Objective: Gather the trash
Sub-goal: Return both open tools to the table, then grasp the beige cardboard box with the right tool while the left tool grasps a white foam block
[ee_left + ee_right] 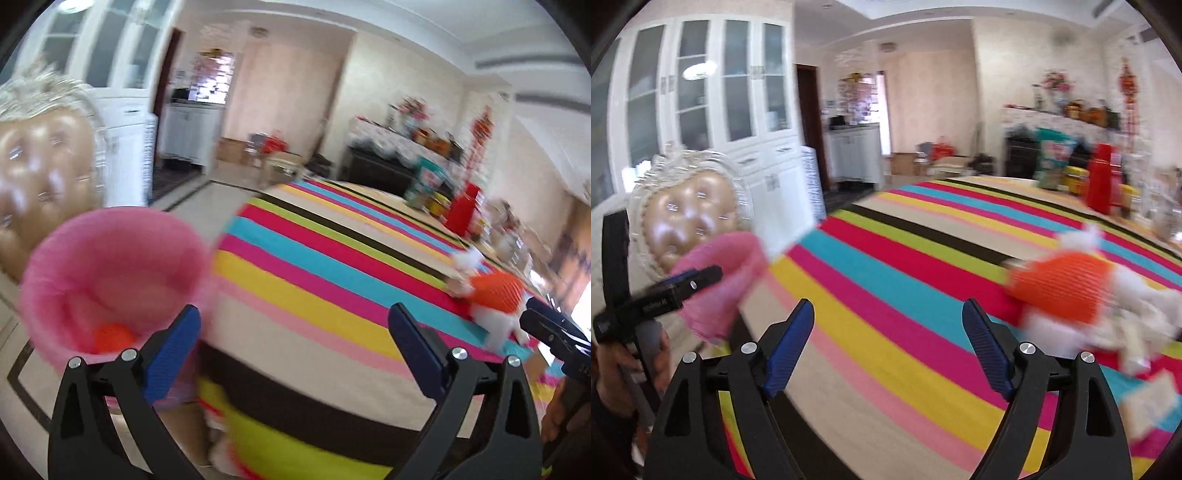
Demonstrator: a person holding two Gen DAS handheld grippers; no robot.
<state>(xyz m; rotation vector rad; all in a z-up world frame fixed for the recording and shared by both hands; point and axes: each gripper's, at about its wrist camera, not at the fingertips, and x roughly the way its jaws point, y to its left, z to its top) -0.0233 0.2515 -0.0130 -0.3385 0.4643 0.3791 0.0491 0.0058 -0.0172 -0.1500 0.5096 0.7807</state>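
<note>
A pink bin [110, 280] stands beyond the table's left edge; an orange piece [112, 338] lies inside it. My left gripper [295, 343] is open and empty, its left finger [173, 354] by the bin's near rim. A pile of trash, orange foam net [1060, 291] with white crumpled paper [1137, 321], lies on the striped tablecloth [905, 295] to the right. My right gripper [886, 343] is open and empty, the pile just right of its right finger [986, 347]. The bin also shows in the right wrist view [727, 284], with the left gripper [694, 280] at it.
A tufted beige chair back [687, 218] stands behind the bin. Boxes, a red container [1102, 181] and packets crowd the far right of the table. White cabinets [701, 92] line the left wall.
</note>
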